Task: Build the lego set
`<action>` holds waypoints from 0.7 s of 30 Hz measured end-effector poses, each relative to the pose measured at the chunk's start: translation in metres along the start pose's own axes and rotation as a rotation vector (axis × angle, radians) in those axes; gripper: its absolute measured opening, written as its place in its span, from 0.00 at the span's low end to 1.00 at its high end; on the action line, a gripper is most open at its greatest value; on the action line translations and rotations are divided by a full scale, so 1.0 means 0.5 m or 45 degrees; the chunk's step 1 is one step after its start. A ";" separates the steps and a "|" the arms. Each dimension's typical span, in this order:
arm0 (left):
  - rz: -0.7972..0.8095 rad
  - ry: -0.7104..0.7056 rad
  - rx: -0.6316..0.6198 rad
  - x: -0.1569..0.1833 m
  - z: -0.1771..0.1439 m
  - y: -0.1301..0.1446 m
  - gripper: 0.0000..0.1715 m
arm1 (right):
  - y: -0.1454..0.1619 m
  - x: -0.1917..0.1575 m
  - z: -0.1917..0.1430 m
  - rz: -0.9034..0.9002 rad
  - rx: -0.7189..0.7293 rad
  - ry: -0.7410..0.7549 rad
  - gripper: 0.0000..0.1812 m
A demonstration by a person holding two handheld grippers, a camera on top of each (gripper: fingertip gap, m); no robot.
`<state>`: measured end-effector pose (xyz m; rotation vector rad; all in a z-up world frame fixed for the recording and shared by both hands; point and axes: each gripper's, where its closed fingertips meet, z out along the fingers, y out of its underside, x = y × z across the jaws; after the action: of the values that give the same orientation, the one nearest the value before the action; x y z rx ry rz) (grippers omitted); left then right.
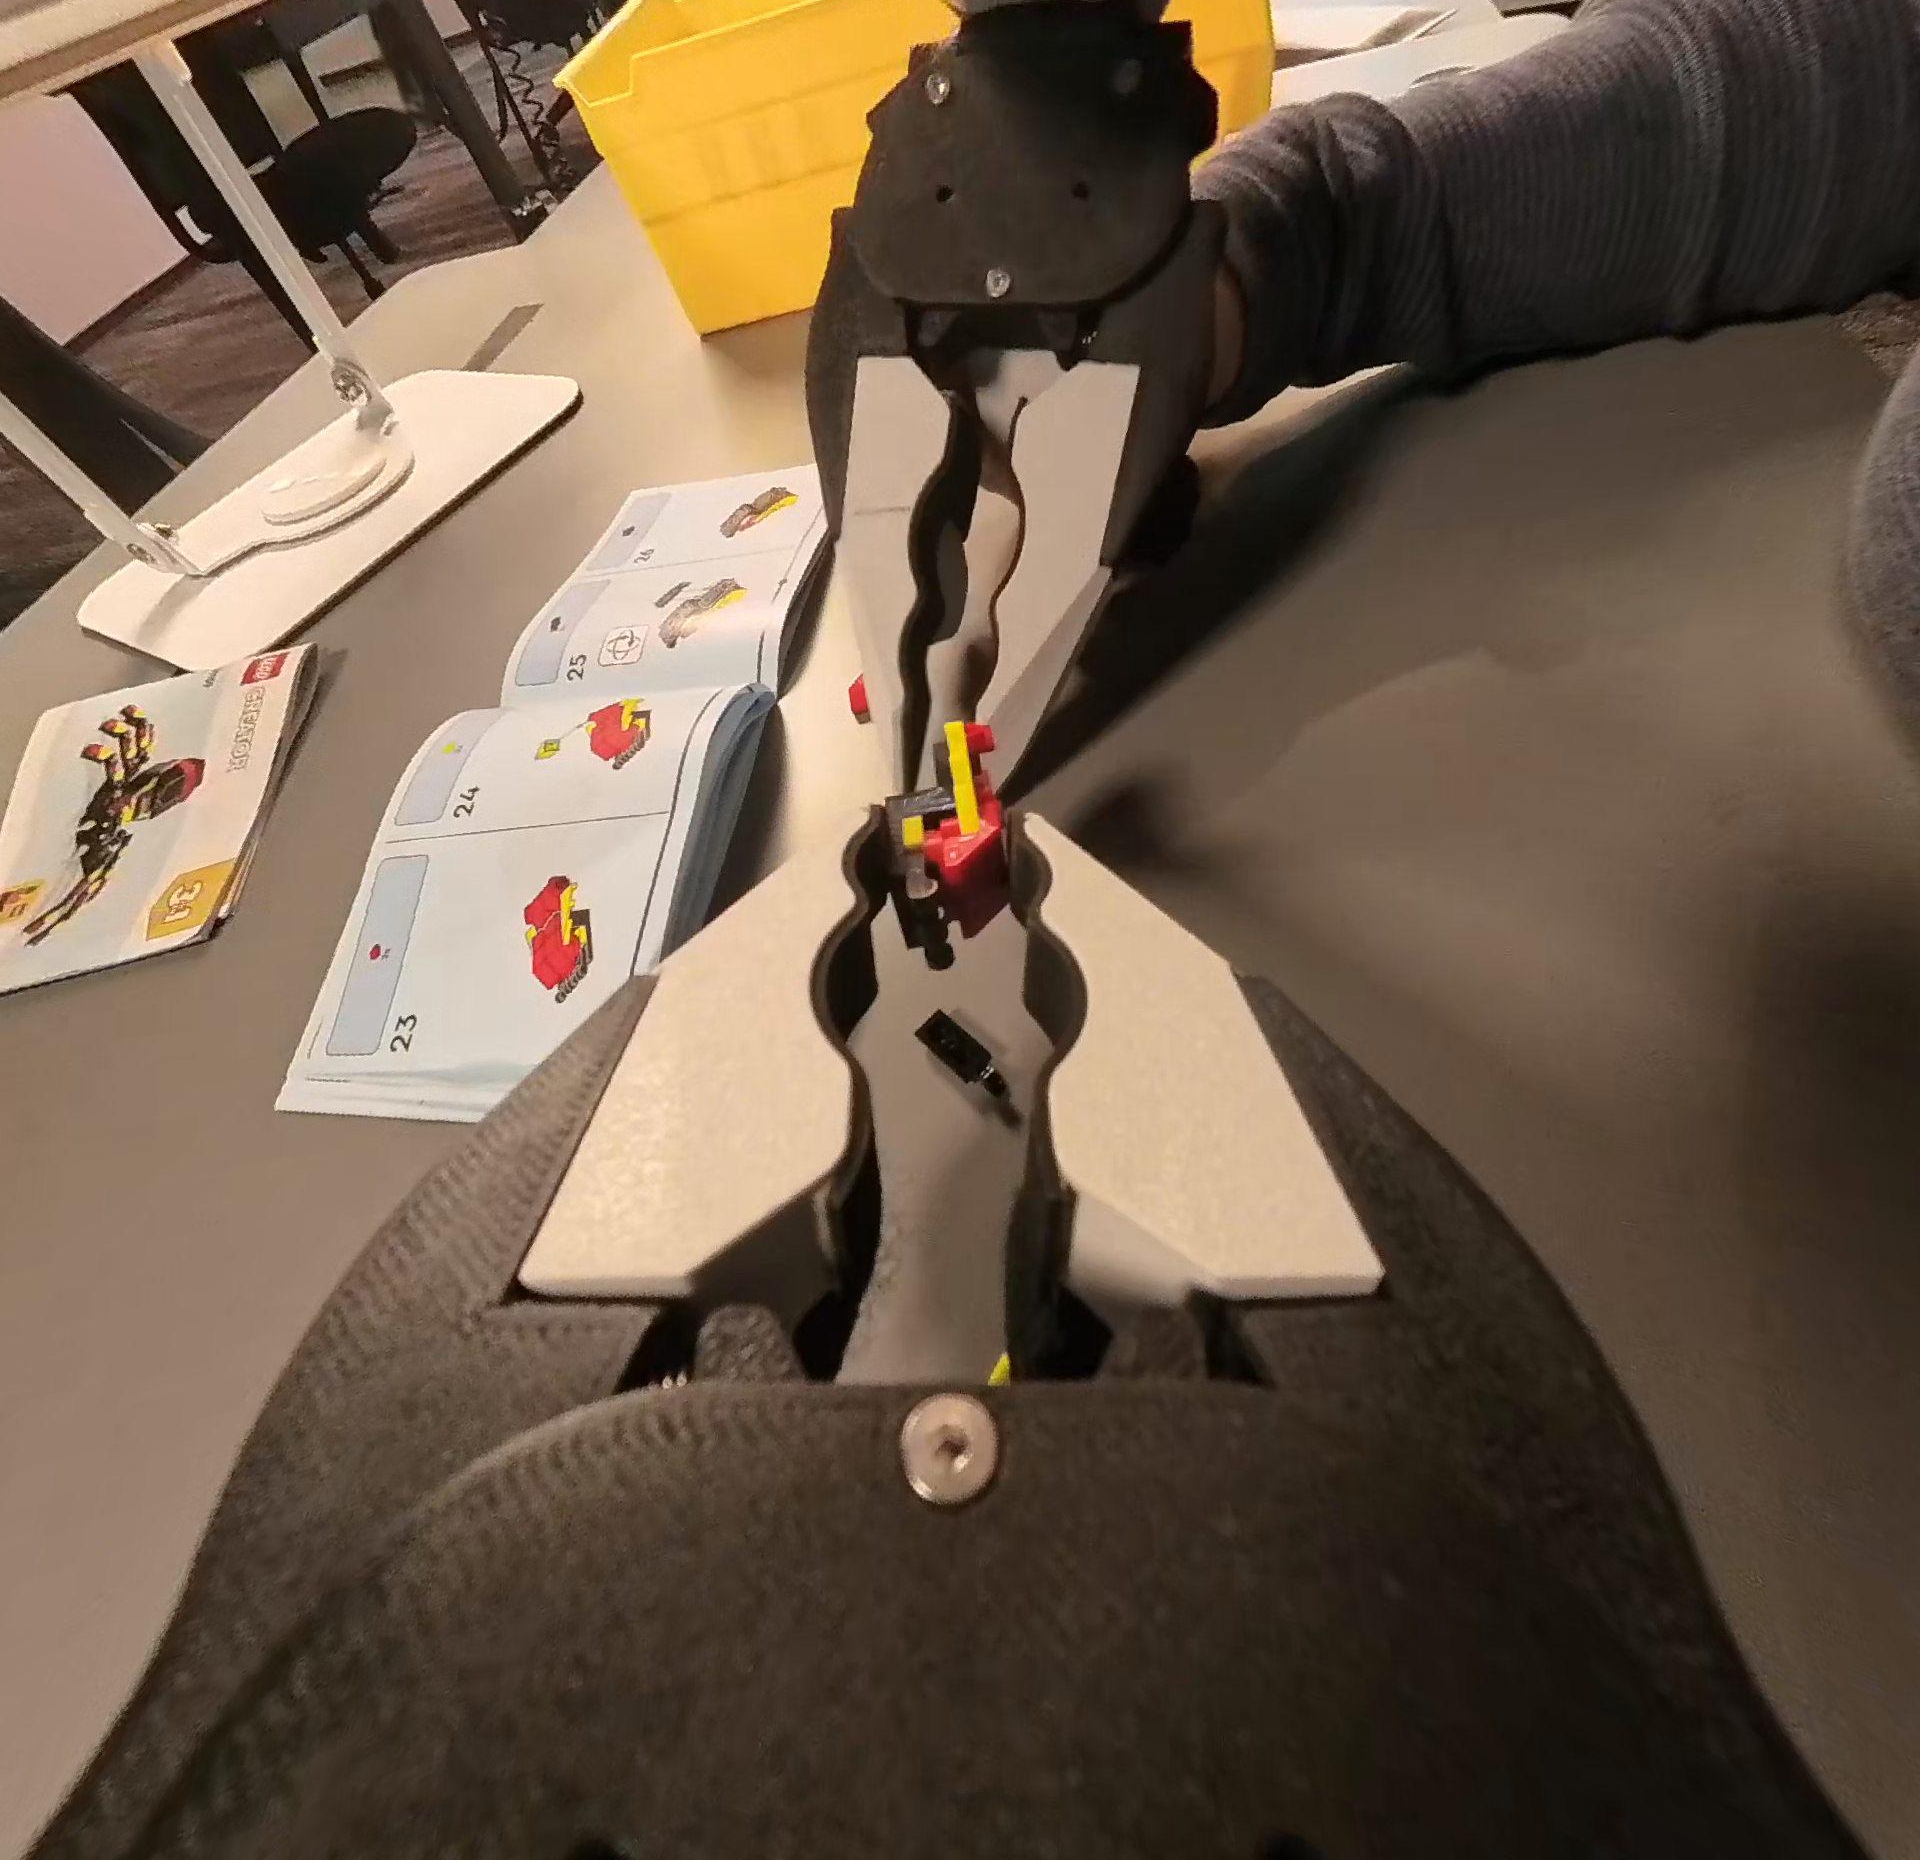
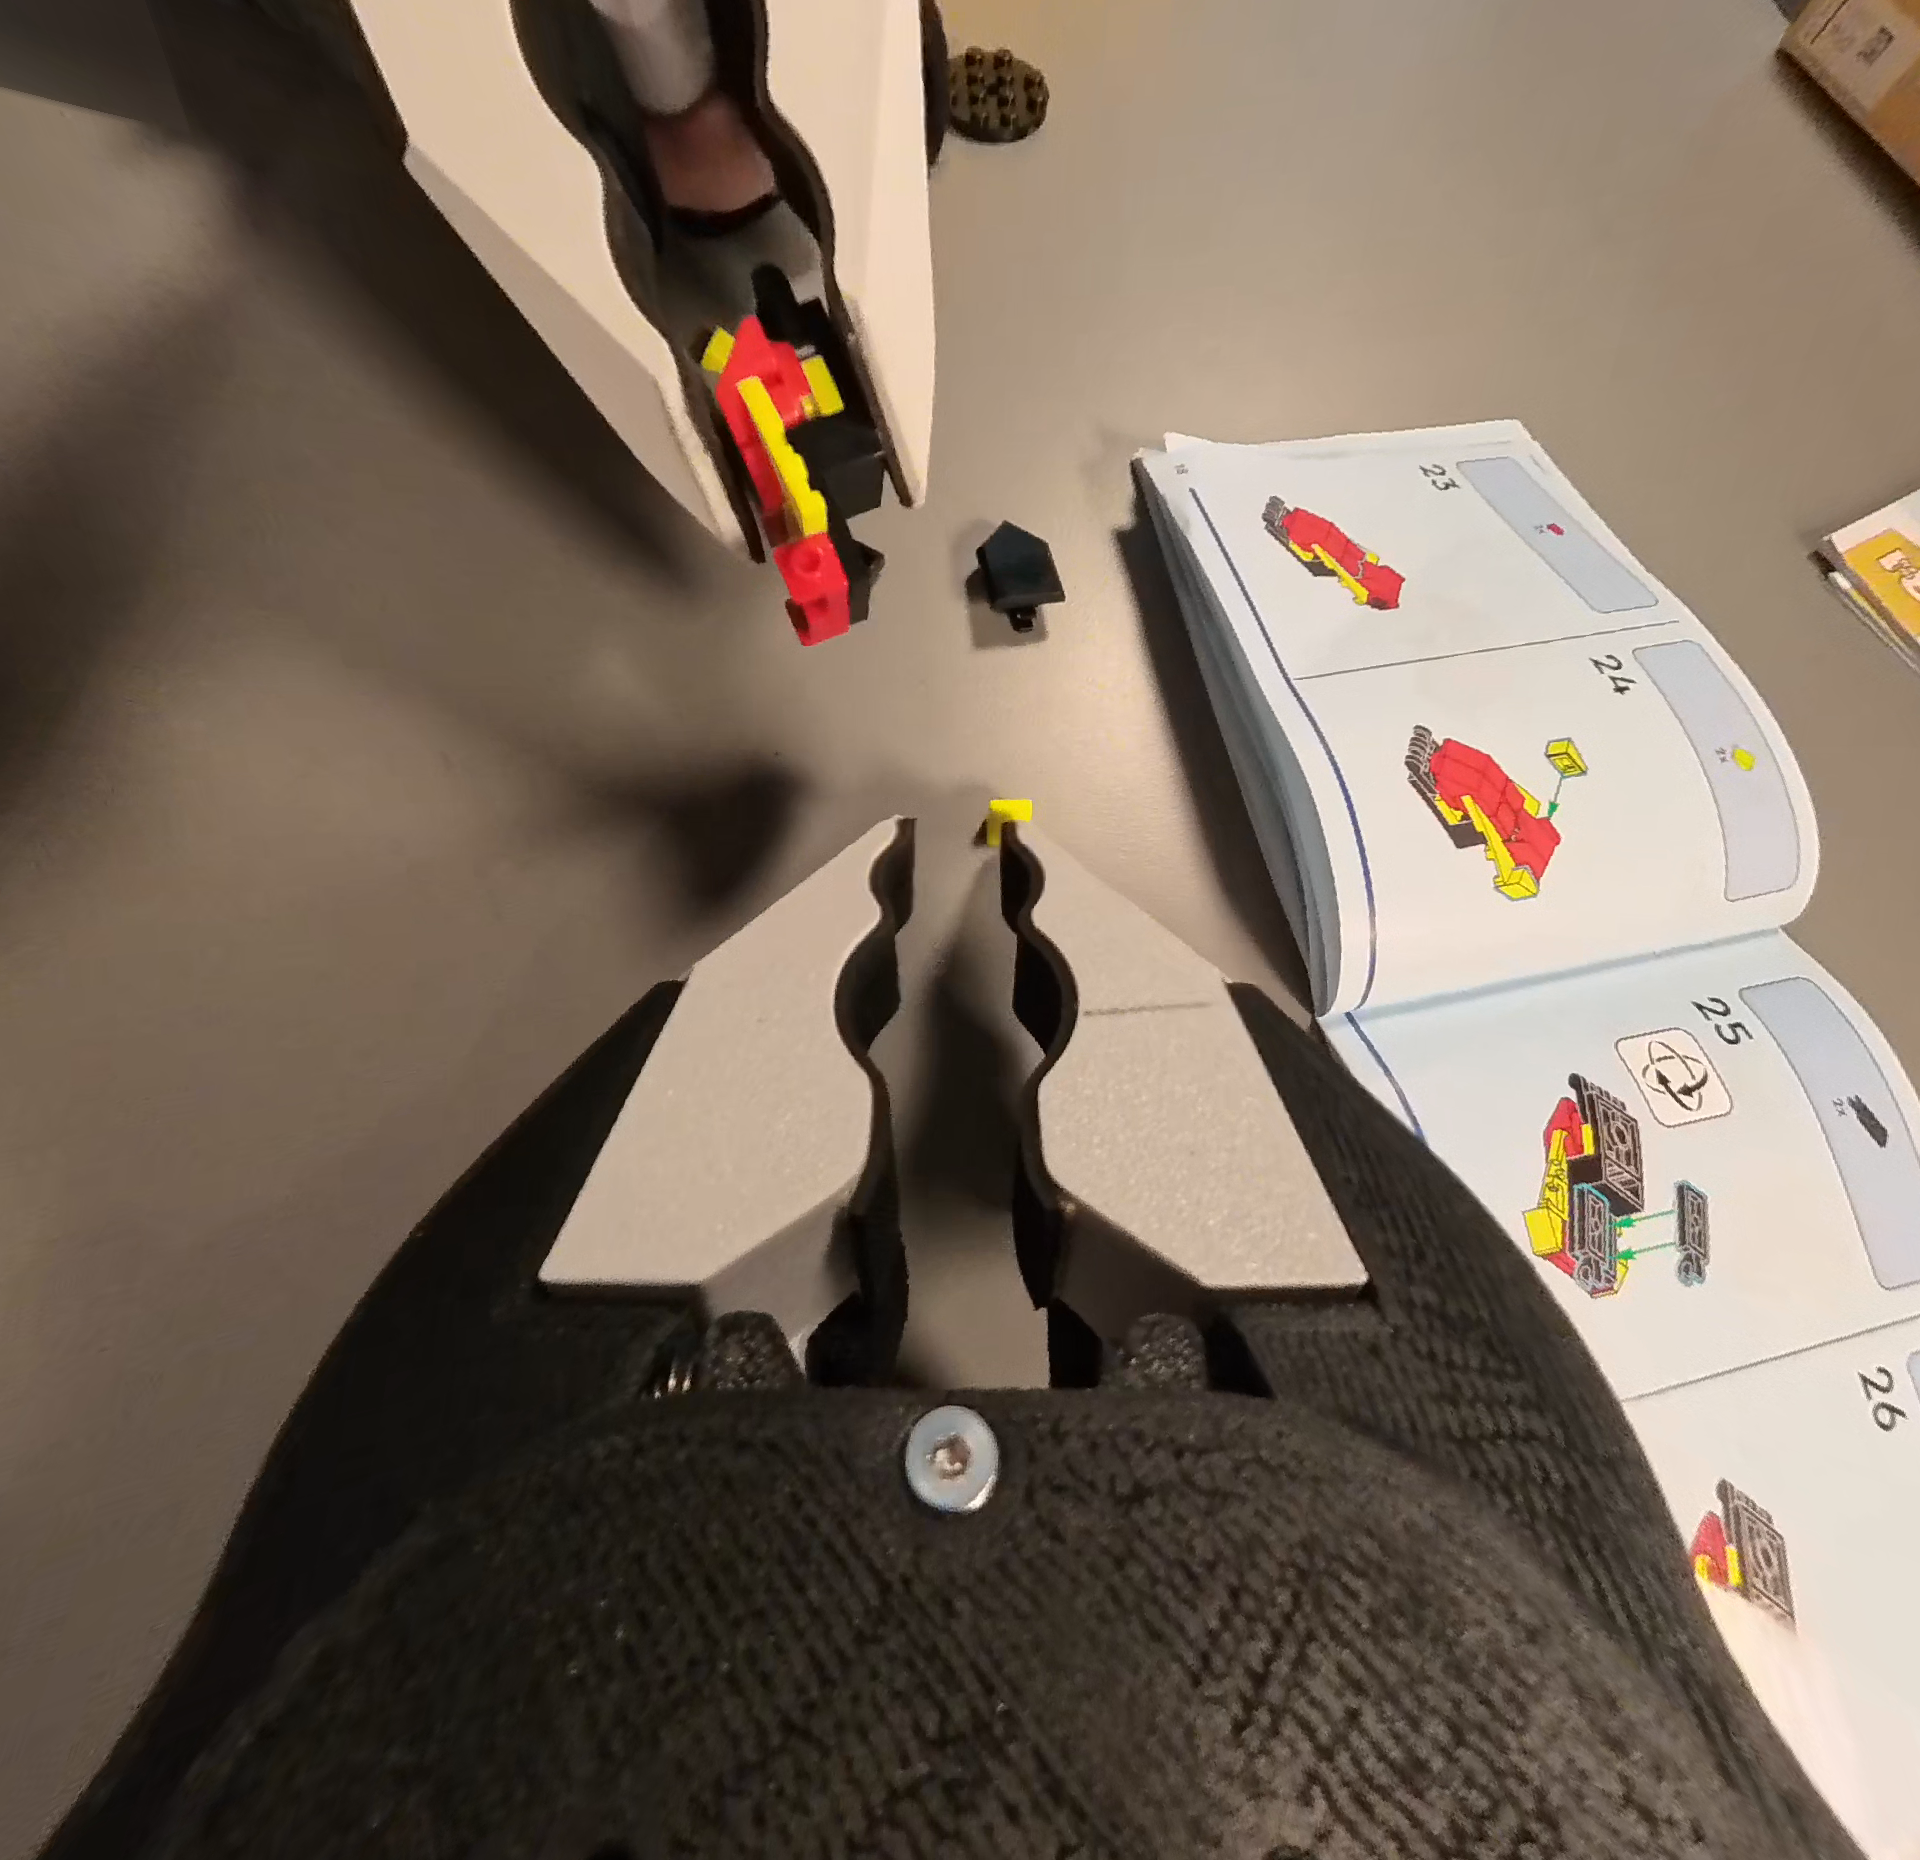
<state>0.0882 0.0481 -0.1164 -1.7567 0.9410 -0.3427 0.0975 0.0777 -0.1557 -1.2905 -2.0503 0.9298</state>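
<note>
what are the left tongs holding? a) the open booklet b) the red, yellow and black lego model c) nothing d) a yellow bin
b: the left tongs are closed around the lego model, which sticks out past their tips in the right wrist view; the booklet lies flat on the table.

The lego model (image 1: 951,854) is red with yellow strips and black parts. A loose piece (image 2: 1020,563) is black; the small piece (image 2: 1006,818) is yellow. The fingers (image 1: 727,1114) are pale grey on textured black bodies. The bin (image 1: 727,148) is bright yellow, the booklet (image 1: 499,875) light blue, the table (image 1: 1455,771) grey, and the sleeve (image 1: 1610,169) finely ribbed grey.
</note>
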 end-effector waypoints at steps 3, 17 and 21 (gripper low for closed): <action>0.001 0.002 -0.003 0.001 0.001 0.001 0.12 | -0.009 0.006 -0.003 0.027 0.040 -0.015 0.09; 0.014 0.003 -0.012 0.004 0.002 0.003 0.12 | -0.002 0.010 0.011 0.070 -0.013 -0.109 0.06; 0.024 0.001 -0.017 0.005 0.002 0.003 0.12 | 0.006 0.012 0.004 -0.012 -0.101 -0.073 0.03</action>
<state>0.0897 0.0469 -0.1190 -1.7588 0.9618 -0.3252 0.0955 0.0835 -0.1585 -1.3076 -2.1554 0.8993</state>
